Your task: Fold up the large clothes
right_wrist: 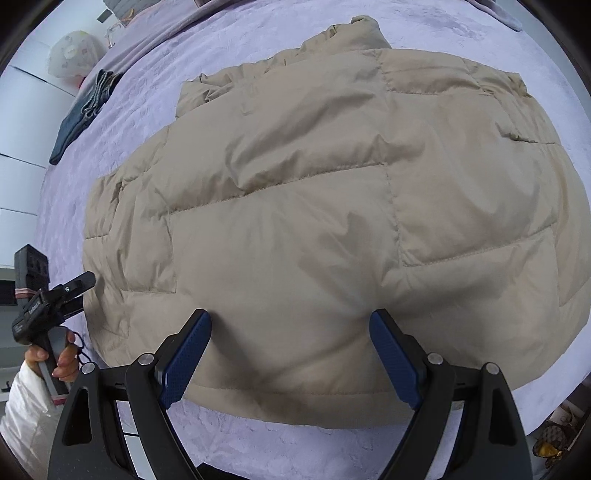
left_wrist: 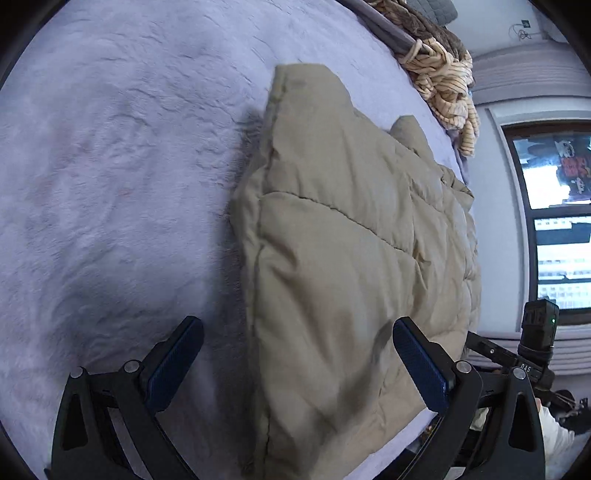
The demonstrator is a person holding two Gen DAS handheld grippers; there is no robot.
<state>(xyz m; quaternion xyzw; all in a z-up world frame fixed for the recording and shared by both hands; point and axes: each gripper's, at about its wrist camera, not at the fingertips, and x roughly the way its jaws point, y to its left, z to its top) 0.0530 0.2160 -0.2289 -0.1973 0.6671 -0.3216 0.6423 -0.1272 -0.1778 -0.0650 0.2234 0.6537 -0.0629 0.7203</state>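
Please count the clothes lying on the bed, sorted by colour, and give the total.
Beige: 1, the puffy jacket
Dark blue: 1, the folded jeans
Cream with stripes: 1, the crumpled garment at the bed's edge
Total: 3

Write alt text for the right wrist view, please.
A beige puffer jacket lies spread flat on a lavender bedspread, filling most of the frame. The right gripper hangs over its near hem, jaws open and empty. At far left, the left gripper nears the jacket's edge; folded jeans lie beyond.
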